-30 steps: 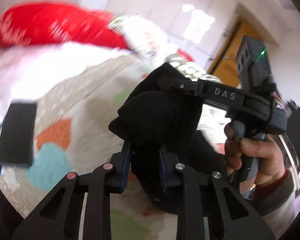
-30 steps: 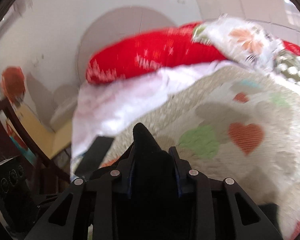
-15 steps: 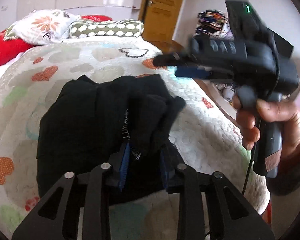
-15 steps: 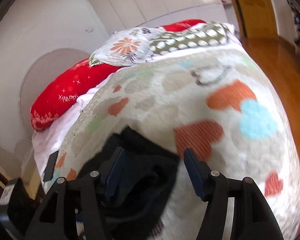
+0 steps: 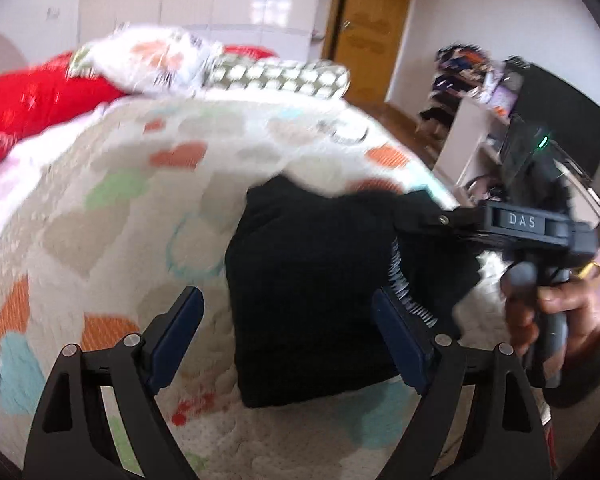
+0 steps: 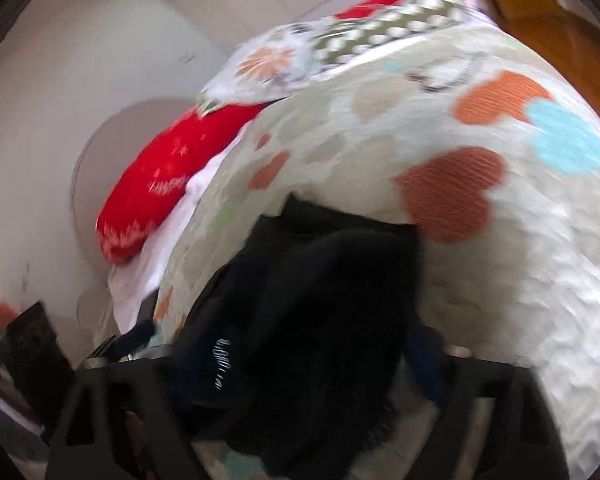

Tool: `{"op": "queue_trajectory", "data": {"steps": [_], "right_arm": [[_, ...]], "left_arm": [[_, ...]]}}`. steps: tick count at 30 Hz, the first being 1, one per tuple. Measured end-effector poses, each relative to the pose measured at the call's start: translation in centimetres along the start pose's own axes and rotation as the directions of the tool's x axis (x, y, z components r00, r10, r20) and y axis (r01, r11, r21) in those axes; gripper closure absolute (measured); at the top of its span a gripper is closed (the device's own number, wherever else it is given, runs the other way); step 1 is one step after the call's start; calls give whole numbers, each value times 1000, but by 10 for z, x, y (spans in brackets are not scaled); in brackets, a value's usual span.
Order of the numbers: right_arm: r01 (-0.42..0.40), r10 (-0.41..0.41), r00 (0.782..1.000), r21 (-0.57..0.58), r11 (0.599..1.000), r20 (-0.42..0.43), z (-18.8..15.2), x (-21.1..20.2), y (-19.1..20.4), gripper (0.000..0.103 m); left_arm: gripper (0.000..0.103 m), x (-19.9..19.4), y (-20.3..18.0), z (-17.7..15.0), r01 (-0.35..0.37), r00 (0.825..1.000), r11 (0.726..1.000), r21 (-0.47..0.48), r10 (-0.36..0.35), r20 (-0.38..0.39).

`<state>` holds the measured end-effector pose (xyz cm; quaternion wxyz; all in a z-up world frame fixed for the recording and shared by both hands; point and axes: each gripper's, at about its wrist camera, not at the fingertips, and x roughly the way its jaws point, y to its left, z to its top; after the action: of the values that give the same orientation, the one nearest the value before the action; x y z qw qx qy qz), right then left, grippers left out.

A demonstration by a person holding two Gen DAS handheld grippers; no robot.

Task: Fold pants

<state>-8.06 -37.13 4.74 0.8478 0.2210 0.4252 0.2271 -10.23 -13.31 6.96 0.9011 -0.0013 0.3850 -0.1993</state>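
Here, left to right, as the two wrist views give it.

Red pillow (image 5: pixel 32 100): far ahead and to the left of the left claw, at the head of the bed.
Floral pillow (image 5: pixel 152 60): ahead of the left claw, lying partly over the red one.
Dotted pillow (image 5: pixel 276 76): just right of the floral pillow, at the far edge of the quilt.
Quilt (image 5: pixel 112 216): white with coloured hearts, spread over the bed under both claws.
Left claw (image 5: pixel 288 336): jaws spread wide and holding nothing; left finger (image 5: pixel 176 332) over bare quilt, right finger (image 5: pixel 400 340) over the pants.
Pants (image 5: pixel 312 292): black, folded into a thick block on the quilt, just ahead of the left claw and mostly between its fingers; blurred at the far edge.
Right claw (image 5: pixel 404 224): seen from the left wrist view, it reaches in from the right onto the far right corner of the pants; in its own view (image 6: pixel 296 360) the fingers stand well apart with black cloth bunched between them, the tips hidden by it, so whether they pinch it I cannot tell.
Right hand (image 5: pixel 548 312): gripping the handle, right of the pants.
Door (image 5: pixel 372 28): wooden, far ahead, right of the pillows.
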Motion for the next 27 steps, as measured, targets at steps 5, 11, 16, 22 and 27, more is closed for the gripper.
{"op": "queue_trajectory", "data": {"steps": [5,11,16,22,27], "right_arm": [[-80,88,995,-146,986,49,11,-12,39,77],[101,-113,992,-177,979,-62,-13,2,6,63],[150,-153,988,-153,977,-3,-9,-30,-2,48],[120,-110,993,-302,946,50,48,-12,52,48],[57,-134,976,-397,916,-169,71,96,81,53]], "left_arm": [[16,-10,3,-4,3,999,999,-47,-1,39],[16,16,-6,-8,7,1000,1000,-23,-8,-25],[16,20,-8,-14,27,998,1000,-16,-27,-54],[16,25,-10,-19,56,995,998,-41,-59,-81],[16,25,-9,-21,62,995,997,-46,-66,-79]]}}
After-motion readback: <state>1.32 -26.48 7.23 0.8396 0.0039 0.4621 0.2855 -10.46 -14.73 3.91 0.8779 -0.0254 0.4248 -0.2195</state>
